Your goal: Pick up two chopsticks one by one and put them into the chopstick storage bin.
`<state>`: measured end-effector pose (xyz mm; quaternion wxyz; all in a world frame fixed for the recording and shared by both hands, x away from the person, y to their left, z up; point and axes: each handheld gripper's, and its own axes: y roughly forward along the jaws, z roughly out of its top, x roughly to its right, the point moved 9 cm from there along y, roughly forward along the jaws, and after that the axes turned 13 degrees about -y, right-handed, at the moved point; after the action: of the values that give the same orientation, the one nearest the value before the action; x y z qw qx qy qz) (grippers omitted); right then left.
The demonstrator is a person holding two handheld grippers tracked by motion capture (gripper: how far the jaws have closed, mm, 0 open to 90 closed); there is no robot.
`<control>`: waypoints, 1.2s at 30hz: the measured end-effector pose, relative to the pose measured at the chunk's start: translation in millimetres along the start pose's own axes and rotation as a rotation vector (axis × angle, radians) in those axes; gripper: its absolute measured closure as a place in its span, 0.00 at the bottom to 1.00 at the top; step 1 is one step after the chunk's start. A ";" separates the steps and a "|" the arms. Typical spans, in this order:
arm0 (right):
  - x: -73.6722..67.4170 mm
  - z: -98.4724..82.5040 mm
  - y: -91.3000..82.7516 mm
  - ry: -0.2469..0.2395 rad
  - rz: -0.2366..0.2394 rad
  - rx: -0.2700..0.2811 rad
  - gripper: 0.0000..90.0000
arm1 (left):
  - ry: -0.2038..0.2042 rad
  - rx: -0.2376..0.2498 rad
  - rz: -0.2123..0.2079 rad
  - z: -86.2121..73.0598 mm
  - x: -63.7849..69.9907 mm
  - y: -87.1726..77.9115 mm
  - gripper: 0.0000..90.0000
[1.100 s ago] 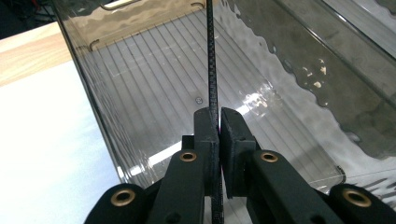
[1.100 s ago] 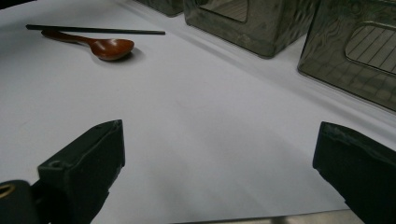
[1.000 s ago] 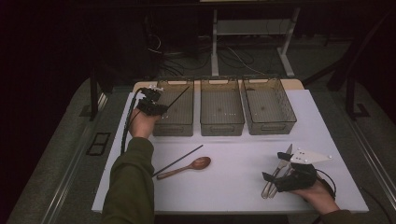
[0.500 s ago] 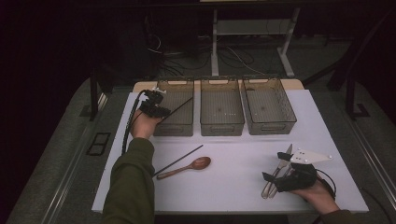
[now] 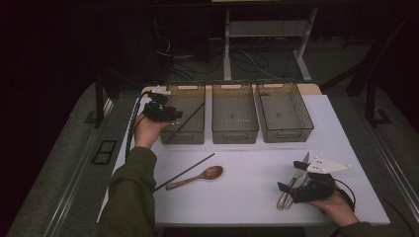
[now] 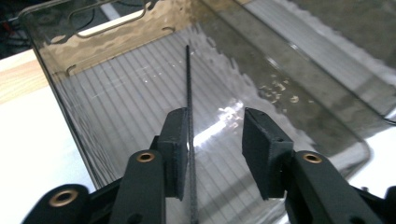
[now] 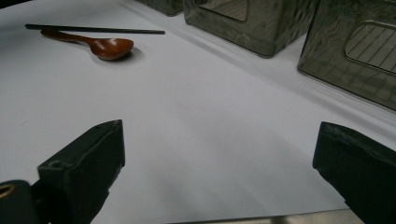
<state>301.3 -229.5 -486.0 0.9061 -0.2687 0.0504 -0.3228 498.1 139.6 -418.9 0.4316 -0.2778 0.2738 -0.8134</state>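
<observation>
black chopstick (image 6: 189, 107) lies against one pad of the partly open left gripper (image 6: 212, 140) over the leftmost bin (image 5: 184, 114); right gripper (image 7: 219, 172) gapes wide, empty.

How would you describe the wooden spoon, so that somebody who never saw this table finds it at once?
Start at the white table and its row of three clear bins along the far edge. In front of the left bin, on the open tabletop, lies the wooden spoon. It is reddish brown with an oval bowl, unlike the thin straight black chopstick beside its handle.
</observation>
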 end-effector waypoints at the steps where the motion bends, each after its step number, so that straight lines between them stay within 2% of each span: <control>1: 0.0 0.0 0.0 0.000 -0.001 0.000 0.02 | 0.007 0.004 -0.007 0.1 1.5 -2.6 0.62; 6: 0.0 -0.1 0.1 0.001 -0.001 -0.001 0.02 | 0.023 0.042 -0.059 -3.3 10.6 -15.1 0.56; 10: -0.2 -0.2 0.3 -0.001 0.001 -0.001 0.02 | 0.016 0.073 -0.107 -9.1 19.1 -25.8 0.49; 16: 0.0 -0.1 0.6 -0.001 0.001 -0.001 0.02 | 0.082 0.074 -0.125 -23.6 29.3 -41.6 0.44; 22: -0.2 -0.1 0.8 -0.004 0.002 -0.001 0.02 | 0.101 0.110 -0.156 -37.5 41.9 -56.3 0.42; 28: -0.9 0.2 0.4 -0.004 0.003 0.001 0.02 | 0.128 0.110 -0.173 -54.7 53.2 -64.7 0.40; 36: -0.3 0.3 -0.1 -0.002 0.000 0.002 0.02 | 0.122 0.119 -0.212 -82.8 63.7 -68.7 0.39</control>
<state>301.1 -229.2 -485.8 0.9064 -0.2682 0.0491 -0.3226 373.2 135.0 -415.8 0.3415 -0.2291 0.2200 -0.8846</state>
